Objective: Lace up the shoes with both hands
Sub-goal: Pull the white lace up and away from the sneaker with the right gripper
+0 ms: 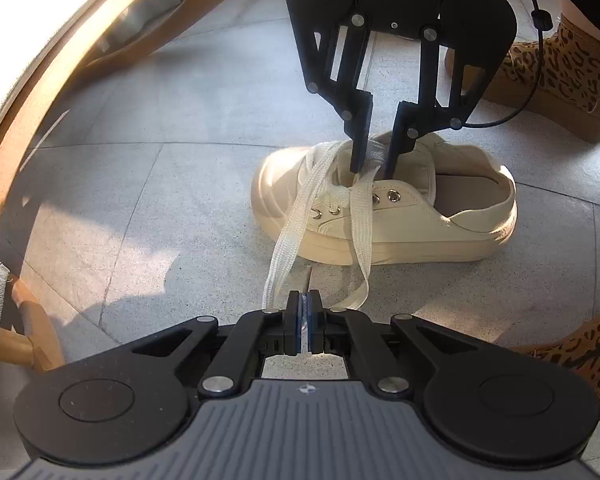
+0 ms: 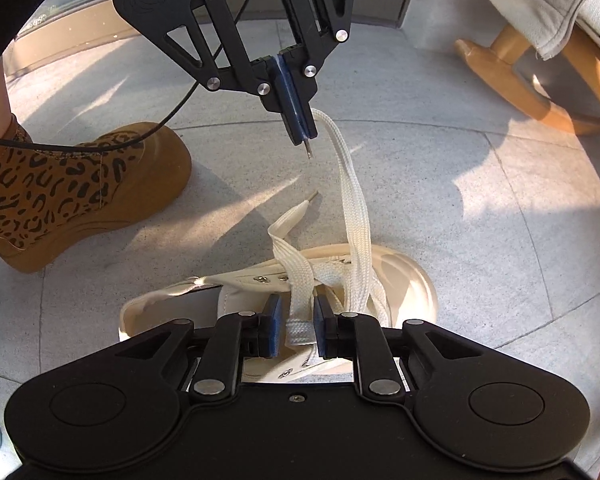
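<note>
A cream canvas shoe [image 1: 384,208] with a thick rubber sole sits on the speckled stone floor [image 1: 140,208]. Above it, the left claw [image 2: 302,130] pinches one flat woven lace [image 2: 352,208] near its tip. Over the tongue, the right claw [image 2: 296,330] stands narrowly apart around a lace loop; only its view shows the other lace end lying loose.

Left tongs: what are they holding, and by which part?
The left tongs are shut on the shoelace near its tip, with the aglet poking out beyond the pads.

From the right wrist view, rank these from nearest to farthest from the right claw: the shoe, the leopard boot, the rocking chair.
1. Shoe: directly under the right claw, a lace between its fingers.
2. Leopard boot: on the floor, upper left.
3. Rocking chair: far upper right corner.
</note>
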Available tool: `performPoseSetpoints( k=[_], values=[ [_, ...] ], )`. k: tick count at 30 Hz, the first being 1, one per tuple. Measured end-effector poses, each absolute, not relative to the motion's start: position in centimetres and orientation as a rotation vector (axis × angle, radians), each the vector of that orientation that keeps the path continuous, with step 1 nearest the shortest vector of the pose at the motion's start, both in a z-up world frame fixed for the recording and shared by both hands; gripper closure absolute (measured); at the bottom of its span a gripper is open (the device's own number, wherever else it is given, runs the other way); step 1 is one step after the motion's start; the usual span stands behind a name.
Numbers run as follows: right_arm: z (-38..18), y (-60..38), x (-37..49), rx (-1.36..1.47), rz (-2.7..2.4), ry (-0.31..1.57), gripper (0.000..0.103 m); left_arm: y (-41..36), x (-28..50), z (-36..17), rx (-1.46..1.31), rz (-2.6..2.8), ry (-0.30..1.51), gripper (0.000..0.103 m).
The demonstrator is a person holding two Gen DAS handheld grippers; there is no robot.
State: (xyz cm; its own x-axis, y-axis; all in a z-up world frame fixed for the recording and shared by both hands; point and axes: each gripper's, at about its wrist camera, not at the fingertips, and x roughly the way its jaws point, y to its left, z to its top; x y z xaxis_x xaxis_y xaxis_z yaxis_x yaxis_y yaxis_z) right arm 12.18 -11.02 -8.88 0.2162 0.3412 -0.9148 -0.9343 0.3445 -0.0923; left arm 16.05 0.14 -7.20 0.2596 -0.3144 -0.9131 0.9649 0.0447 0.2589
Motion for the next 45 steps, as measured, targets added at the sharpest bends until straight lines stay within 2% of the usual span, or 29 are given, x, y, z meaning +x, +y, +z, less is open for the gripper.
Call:
performPoseSetpoints(
  k=[2, 5, 11, 20, 26, 38, 45],
  values=[
    [-9.4, -10.7, 11.9, -0.810, 1.017, 0.930, 0.101, 0.3, 16.2, -7.0, 1.080, -1.139, 0.781, 0.102],
    [-9.3, -10.8, 11.8, -0.819, 1.012, 0.908, 0.102, 0.5, 16.3, -7.1, 1.084, -1.128, 0.788, 0.102],
    [-7.1, -11.8, 10.5, -0.728, 1.134, 0.900, 0.102, 0.6, 15.9, -7.3, 1.082, -1.141, 0.798, 0.102],
    [-6.9, -11.3, 8.2, -0.728, 1.238, 0.924, 0.100, -0.1, 15.2, -6.9, 1.020, -1.214, 0.830, 0.102],
    [-6.2, -12.1, 8.3, -0.673, 1.189, 0.955, 0.093, 1.4, 15.8, -6.6, 0.993, -1.153, 0.909, 0.102],
    [-7.1, -14.9, 10.8, -0.539, 0.929, 1.071, 0.093, 5.5, 18.4, -4.0, 0.911, -0.932, 0.972, 0.102],
    [-6.9, -14.4, 11.4, -0.559, 0.910, 1.016, 0.093, 5.6, 18.1, -3.5, 0.859, -0.983, 0.976, 0.102]
  ],
)
